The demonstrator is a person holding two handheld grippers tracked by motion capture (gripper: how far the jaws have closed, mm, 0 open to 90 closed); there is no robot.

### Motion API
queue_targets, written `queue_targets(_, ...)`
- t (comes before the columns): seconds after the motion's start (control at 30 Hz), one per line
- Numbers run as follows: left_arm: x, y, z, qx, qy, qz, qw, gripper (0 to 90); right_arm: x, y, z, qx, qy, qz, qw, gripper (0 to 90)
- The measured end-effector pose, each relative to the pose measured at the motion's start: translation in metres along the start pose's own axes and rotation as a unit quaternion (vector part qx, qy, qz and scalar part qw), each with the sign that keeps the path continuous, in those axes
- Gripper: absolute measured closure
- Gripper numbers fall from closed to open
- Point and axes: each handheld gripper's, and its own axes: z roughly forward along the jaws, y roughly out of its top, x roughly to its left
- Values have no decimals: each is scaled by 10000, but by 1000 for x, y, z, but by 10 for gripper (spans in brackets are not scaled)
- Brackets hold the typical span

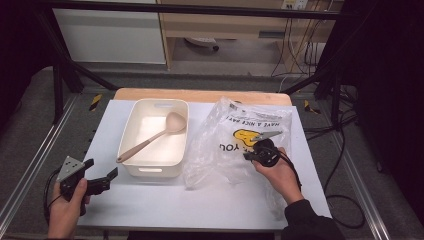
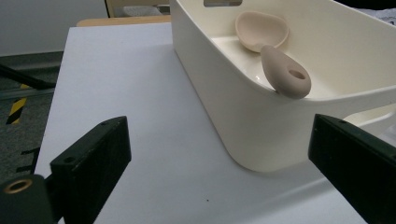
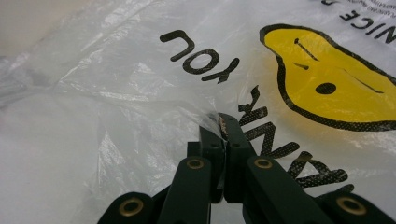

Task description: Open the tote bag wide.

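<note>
Two grippers at work: right gripper (image 3: 223,122) pinching film of plastic bag (image 1: 235,145) at 3 o'clock; left gripper (image 1: 102,181) spread empty, 7 o'clock. Spoon (image 1: 150,141) resting in bin (image 1: 131,125). Likely bag-opening; next, lifting the film clear.

The bag (image 1: 240,145) is thin, crinkled, glossy clear plastic with printed ink. The bin (image 2: 261,112) looks smooth, slightly shiny cream plastic. The ladle (image 2: 275,60) is matt and rubbery-looking. The tabletop (image 2: 126,93) is smooth, matt white; gripper jaws matt black.
</note>
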Motion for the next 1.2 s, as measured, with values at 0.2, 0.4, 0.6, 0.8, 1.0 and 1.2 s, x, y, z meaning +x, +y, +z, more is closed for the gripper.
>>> queue_targets(0.2,-3,8,-9,-254,50,-101,9996,57,1,9,-8,151,187,112,9996,900)
queue_targets(0.4,-12,25,-17,-458,-33,-231,9987,55,0,13,-12,257,261,223,9991,900)
queue_targets(0.6,-22,40,-21,-553,-167,-194,9981,65,3,16,-14,308,287,253,9988,900)
queue_targets(0.8,-43,51,-16,-540,-335,46,9980,69,5,16,-13,277,318,129,9990,900)
queue_targets(1.0,-66,61,-13,-607,-568,261,9962,76,7,17,-9,222,450,11,9987,900)
queue_targets(1.2,-84,66,-6,-537,-764,420,9947,80,12,17,-8,214,570,-162,9980,900)
